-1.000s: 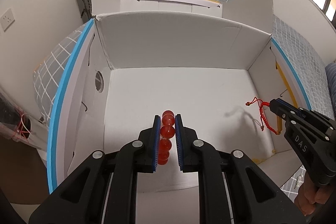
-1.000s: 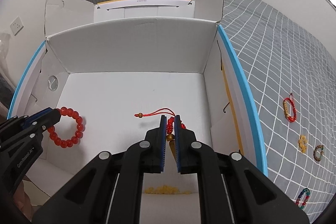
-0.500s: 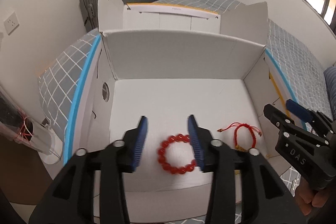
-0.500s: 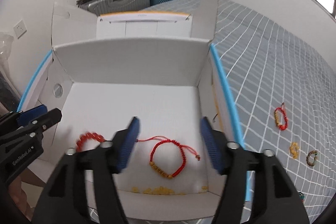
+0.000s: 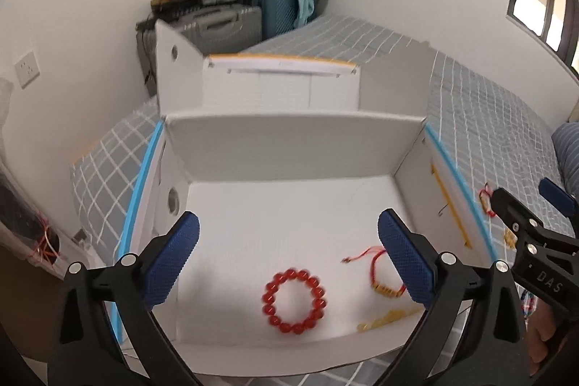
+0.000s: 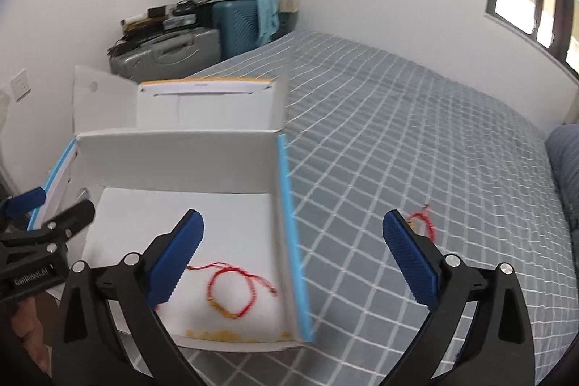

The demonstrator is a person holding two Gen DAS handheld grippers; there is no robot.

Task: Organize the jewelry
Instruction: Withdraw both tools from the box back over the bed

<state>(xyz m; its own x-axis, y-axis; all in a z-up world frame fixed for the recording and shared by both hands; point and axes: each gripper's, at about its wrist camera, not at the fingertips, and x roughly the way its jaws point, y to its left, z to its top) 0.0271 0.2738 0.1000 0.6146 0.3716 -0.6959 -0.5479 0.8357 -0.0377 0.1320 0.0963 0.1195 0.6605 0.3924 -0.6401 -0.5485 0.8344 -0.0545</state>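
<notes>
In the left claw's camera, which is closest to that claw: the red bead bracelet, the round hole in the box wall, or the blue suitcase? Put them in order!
1. Red bead bracelet: box floor, just ahead of the left claw.
2. Round hole: left box wall, farther in.
3. Blue suitcase: room's back corner, beyond the box.

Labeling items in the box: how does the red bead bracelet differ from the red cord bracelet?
The red bead bracelet is a closed ring of large glossy beads; the red cord bracelet is thin string with small gold beads. The bead one has no loose ends; the cord one trails tails. Both are red and lie flat on the floor of the white box, apart.
</notes>
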